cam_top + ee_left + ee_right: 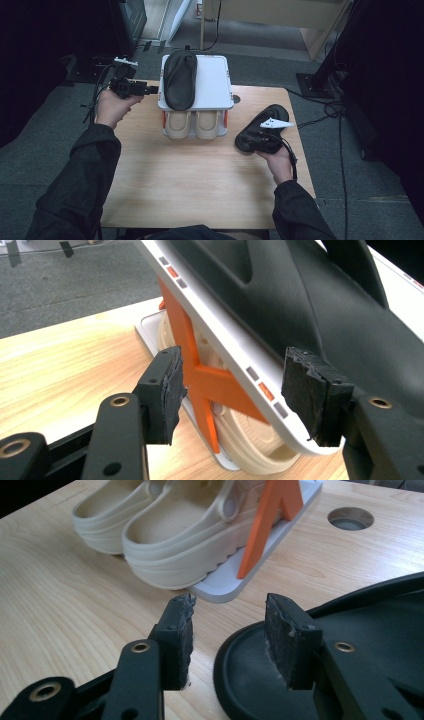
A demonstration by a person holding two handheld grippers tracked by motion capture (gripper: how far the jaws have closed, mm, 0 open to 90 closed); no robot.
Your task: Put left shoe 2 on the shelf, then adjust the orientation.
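Note:
A white two-tier shoe rack [212,82] with orange supports [200,375] stands at the back of the table. One black sandal [180,80] lies on its top shelf, and a pair of beige clogs [195,125] sits on the lower shelf. My left gripper [155,90] points at the rack's left side. In the left gripper view it [232,390] is open, with the top shelf's edge [240,360] and an orange support between its jaws, untouched. A second black sandal [272,111] lies on the table at the right. My right gripper [230,635] is open over that sandal's [350,625] near end.
A round hole [236,99] is cut in the wooden table just right of the rack. Bare table stretches in front of the rack toward the person. Cables and dark stands sit on the floor to the left and right of the table.

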